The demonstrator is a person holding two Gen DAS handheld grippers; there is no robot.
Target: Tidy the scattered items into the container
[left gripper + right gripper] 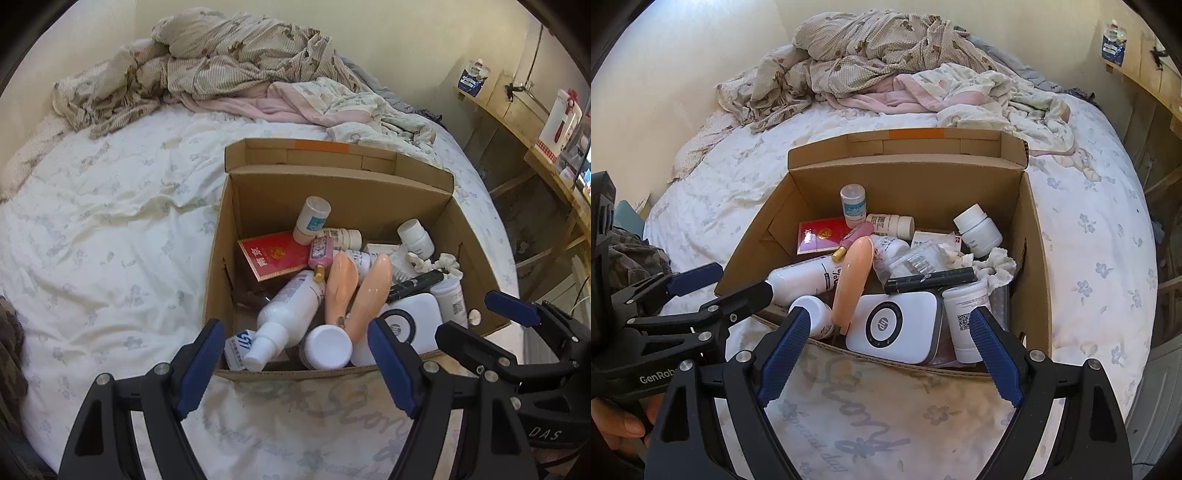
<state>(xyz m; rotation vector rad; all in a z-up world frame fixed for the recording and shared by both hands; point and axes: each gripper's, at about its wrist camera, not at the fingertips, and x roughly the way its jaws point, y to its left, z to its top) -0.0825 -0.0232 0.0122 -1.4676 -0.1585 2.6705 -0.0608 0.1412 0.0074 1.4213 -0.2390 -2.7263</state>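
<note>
Both grippers hang just before the near rim of the box [332,184], each with jaws spread wide and nothing between them: the left gripper [295,365] and the right gripper [890,350]. Tidying looks all but done. Bottles, a red pack [271,258], a white device [895,325] and a spray bottle [284,317] already lie heaped inside, and no loose item shows on the sheet [110,229] around. Only crumpled bedding [886,55] lies beyond. Contents sit just ahead of and below both sets of fingertips.
</note>
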